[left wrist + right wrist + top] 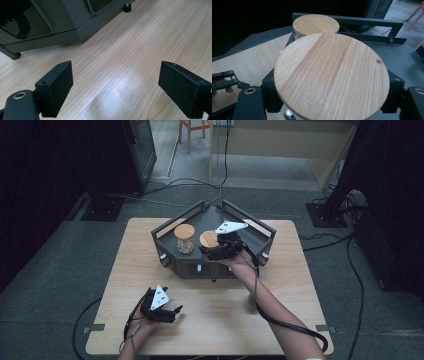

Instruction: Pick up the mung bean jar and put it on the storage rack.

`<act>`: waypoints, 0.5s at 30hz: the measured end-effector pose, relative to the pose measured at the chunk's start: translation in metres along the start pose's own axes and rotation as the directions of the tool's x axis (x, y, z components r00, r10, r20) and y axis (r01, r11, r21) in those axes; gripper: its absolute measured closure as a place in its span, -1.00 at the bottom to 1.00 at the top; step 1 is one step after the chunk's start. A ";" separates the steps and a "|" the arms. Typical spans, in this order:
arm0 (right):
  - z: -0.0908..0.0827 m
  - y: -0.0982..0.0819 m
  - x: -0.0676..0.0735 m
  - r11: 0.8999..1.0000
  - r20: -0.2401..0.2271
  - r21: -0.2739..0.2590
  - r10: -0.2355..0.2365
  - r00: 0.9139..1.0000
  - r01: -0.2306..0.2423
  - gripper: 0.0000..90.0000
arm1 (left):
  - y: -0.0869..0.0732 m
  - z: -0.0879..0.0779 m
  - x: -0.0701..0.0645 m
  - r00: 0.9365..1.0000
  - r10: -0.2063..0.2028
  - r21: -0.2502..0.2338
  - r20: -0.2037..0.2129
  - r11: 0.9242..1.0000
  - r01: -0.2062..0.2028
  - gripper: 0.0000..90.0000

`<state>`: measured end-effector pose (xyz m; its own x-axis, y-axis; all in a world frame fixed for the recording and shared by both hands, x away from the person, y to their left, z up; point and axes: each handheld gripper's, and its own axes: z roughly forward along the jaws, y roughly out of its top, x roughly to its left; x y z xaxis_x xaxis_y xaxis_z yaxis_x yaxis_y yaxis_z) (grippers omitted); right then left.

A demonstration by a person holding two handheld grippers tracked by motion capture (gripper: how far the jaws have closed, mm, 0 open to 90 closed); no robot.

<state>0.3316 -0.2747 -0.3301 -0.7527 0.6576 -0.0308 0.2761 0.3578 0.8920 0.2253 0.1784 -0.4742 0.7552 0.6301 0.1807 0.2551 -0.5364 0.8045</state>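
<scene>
Upright, lid up, the jar [209, 241] sits clamped in the right tool [218, 251]; the left tool [170, 312] gapes apart.

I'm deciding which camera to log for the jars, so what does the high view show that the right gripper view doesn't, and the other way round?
High view alone: the whole wooden table, the left tongs open above bare tabletop, the jar with its glass side and pale contents, floor cables.

Right gripper view alone: the grain of the near lid and the jaws pressed against either side of it.

Both: the dark tray, two wooden lids side by side, and the right tongs closed on the nearer jar.
</scene>
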 end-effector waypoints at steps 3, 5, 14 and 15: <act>0.003 0.000 -0.002 1.000 0.011 -0.002 0.005 1.000 -0.005 -0.43 | 0.000 0.001 0.000 1.000 -0.002 0.002 0.001 1.000 0.002 -0.72; 0.004 0.000 -0.003 1.000 0.022 -0.009 0.008 1.000 -0.008 -0.43 | 0.000 0.001 0.000 1.000 0.000 0.002 0.000 1.000 0.000 -0.72; 0.013 0.001 -0.011 0.999 0.048 -0.014 0.033 0.998 -0.032 -0.43 | 0.002 0.002 -0.001 1.000 0.015 0.014 0.002 1.000 -0.015 -0.72; 0.014 0.001 -0.011 0.999 0.049 -0.013 0.034 0.998 -0.033 -0.43 | 0.002 0.002 -0.001 1.000 0.016 0.015 0.003 1.000 -0.016 -0.72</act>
<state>0.3486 -0.2728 -0.3352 -0.7128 0.7010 -0.0225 0.2935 0.3273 0.8982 0.2263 0.1753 -0.4736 0.7607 0.6202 0.1916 0.2523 -0.5545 0.7930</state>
